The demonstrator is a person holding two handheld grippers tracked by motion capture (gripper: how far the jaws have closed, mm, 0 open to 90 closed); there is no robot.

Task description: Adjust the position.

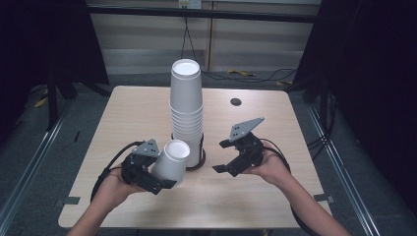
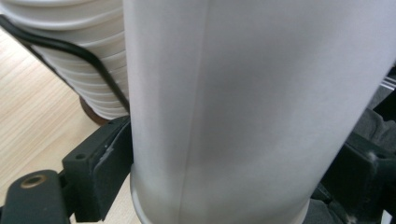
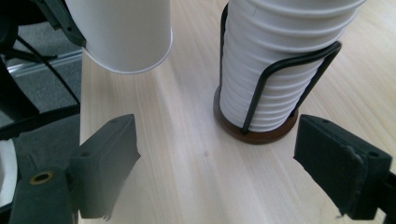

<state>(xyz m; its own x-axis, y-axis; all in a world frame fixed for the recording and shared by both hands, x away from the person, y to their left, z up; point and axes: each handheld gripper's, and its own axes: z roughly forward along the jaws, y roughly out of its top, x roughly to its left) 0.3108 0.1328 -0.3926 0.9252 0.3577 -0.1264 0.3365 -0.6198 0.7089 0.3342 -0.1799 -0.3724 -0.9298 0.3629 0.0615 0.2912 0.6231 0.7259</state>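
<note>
A single white paper cup [image 1: 171, 162] is held upside down and tilted in the left gripper [image 1: 156, 173], its jaws pressed against the cup's sides near the rim. In the high view the cup is seen just left of the cup stack [image 1: 187, 110], raised off the table [image 1: 123, 118] at the near left part of it, with its closed base turned up and toward the stack. In the left gripper view the cup's wall [image 2: 252, 112] is seen between the two black jaws, and the stack's ribbed rims [image 2: 79, 60] and a black wire [image 2: 84, 56] of the holder are seen behind it at the left.

The stack of white cups is stood upside down in a black wire holder [image 3: 280, 79] on a round dark base [image 3: 254, 135], near the middle of the wooden table.

The right gripper [image 1: 227, 156] is held to the right of the stack, low over the table, with its jaws spread wide and nothing between them. In the right gripper view the bare tabletop [image 3: 196, 154] is seen between its jaws, the holder is seen ahead at the right, and the held cup [image 3: 123, 35] is seen ahead at the upper left
</note>
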